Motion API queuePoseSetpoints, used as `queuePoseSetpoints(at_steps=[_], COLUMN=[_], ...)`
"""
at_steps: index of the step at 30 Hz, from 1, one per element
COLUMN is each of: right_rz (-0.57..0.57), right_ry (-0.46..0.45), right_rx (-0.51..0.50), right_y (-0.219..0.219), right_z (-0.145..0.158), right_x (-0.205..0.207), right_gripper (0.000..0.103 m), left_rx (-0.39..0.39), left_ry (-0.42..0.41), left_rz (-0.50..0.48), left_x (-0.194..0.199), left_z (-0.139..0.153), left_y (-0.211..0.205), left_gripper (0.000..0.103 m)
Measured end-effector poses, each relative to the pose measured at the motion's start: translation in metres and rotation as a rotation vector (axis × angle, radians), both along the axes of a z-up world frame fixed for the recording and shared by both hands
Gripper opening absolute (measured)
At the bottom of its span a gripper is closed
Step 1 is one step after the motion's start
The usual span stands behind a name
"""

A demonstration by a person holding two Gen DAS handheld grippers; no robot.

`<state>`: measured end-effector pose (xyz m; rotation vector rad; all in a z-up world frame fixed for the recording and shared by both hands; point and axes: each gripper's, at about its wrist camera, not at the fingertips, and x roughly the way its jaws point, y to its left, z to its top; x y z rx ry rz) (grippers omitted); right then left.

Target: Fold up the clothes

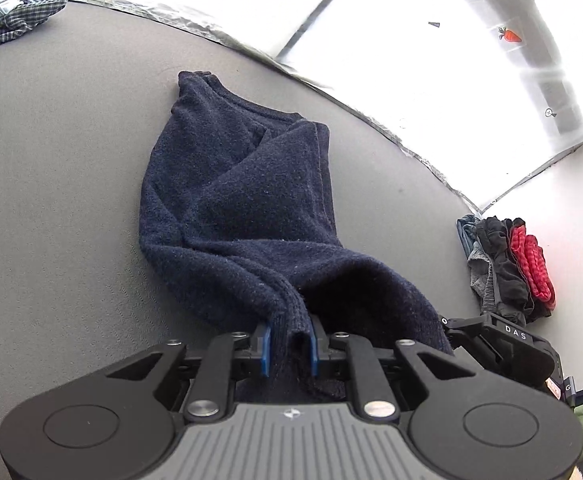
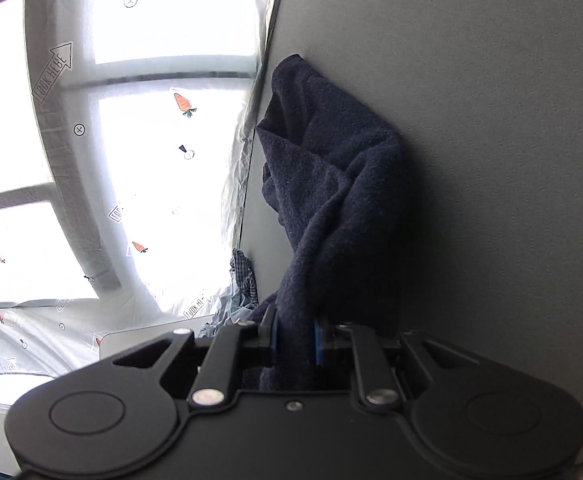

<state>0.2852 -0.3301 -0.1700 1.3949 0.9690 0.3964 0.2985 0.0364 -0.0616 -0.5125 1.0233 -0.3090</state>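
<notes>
Mid-fold: navy sweater (image 1: 235,184) lies narrow on grey table (image 1: 51,160), near hem lifted. Left gripper (image 1: 289,344) and right gripper (image 2: 295,340) fingers each pinch hem fabric. Next, likely: carry hem far toward collar, evenly.

- A dark navy knitted wool sweater (image 1: 227,196) lies partly folded lengthwise on a grey tabletop (image 1: 59,168).
- Its near ribbed hem rises off the surface, bunched.
</notes>
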Motion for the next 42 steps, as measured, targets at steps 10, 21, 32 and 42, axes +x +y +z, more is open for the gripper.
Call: queuePoseSetpoints(at_steps=[10, 21, 32, 42], right_rz=[-0.052, -0.056, -0.027, -0.031], right_ry=[-0.029, -0.005, 0.085, 0.203], right_rx=[0.053, 0.046, 0.101, 0.133], right_y=[-0.001, 0.004, 0.015, 0.031], right_z=[0.009, -0.002, -0.022, -0.046], right_x=[0.042, 0.118, 0.221, 0.301], right_gripper=[0.016, 0.016, 0.017, 0.035], left_rx=[-0.03, -0.076, -0.124, -0.12], left_ry=[-0.07, -0.031, 0.016, 0.103], left_rz=[0.05, 0.075, 0.158, 0.212], left_x=[0.054, 0.135, 0.238, 0.295], left_z=[0.02, 0.003, -0.028, -0.061], left_y=[0.005, 0.008, 0.029, 0.056], left_gripper=[0.019, 0.019, 0.019, 0.026])
